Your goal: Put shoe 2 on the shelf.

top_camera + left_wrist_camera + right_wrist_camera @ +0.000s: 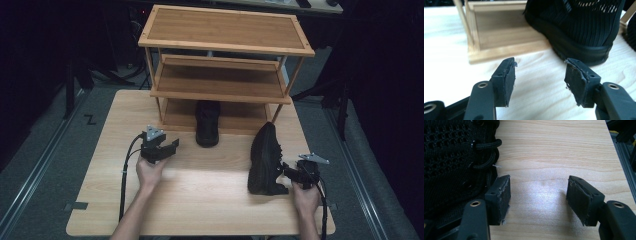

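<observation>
Left gripper [167, 146] wide open, nothing between its pads, aimed at the shoe [207, 123] standing half inside the rack's [226, 47] bottom shelf, probably set there for storage. Right gripper [539, 195] also open and empty, just beside the second shoe [266, 159], which lies on its side on the table [200, 200].

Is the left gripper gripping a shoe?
No: the left gripper has open jaws with bare table between them, short of the shoe.

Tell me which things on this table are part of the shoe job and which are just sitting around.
Part of the job:
- shoe on its side
- upright shoe at the rack's bottom shelf
- wooden rack
- left gripper, open
- right gripper, open beside the tipped shoe

Just there:
- table
</observation>
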A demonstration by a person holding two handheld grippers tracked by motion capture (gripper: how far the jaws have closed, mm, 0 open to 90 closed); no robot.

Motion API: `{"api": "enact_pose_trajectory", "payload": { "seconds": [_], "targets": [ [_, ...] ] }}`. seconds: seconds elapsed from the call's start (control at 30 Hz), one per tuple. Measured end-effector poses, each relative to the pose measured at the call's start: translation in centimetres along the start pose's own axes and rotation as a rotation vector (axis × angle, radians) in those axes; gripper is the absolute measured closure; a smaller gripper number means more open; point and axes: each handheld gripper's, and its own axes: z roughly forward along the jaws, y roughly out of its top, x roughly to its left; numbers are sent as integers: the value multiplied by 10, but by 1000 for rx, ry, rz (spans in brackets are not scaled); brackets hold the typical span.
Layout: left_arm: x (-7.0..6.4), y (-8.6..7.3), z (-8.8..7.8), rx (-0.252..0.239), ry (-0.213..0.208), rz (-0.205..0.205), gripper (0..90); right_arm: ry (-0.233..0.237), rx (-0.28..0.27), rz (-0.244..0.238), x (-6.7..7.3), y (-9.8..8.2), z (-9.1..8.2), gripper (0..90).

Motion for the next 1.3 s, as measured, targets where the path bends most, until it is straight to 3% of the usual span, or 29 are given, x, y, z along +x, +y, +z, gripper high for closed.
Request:
{"api": "enact_pose_trajectory", "payload": {
  "seconds": [0.13,0.23,0.33,0.5,0.73,0.9,0.97,1.2,1.3],
  "targets": [
    [3,-15,-4,12,9,-13,412,0,0,1,0,0,0,368],
    [4,-22,-5,32,18,1,407,-1,-1,0,0,0,0,368],
    [8,-27,-7,42,37,15,402,-1,0,-1,0,0,0,366],
    [14,-32,-7,65,46,4,400,-5,1,1,0,0,0,350],
    [17,-43,-5,118,100,38,391,-3,0,5,-2,0,0,341],
    [17,-44,-4,138,109,29,379,-17,15,18,-3,0,-2,341],
    [18,-44,-3,168,101,19,353,-11,9,21,-7,-2,-6,348],
    [18,-44,-2,172,103,24,342,16,-4,62,-6,-12,-17,345],
    [17,-44,-2,172,103,28,335,25,-9,38,-3,-15,-20,344]
  ]
}}
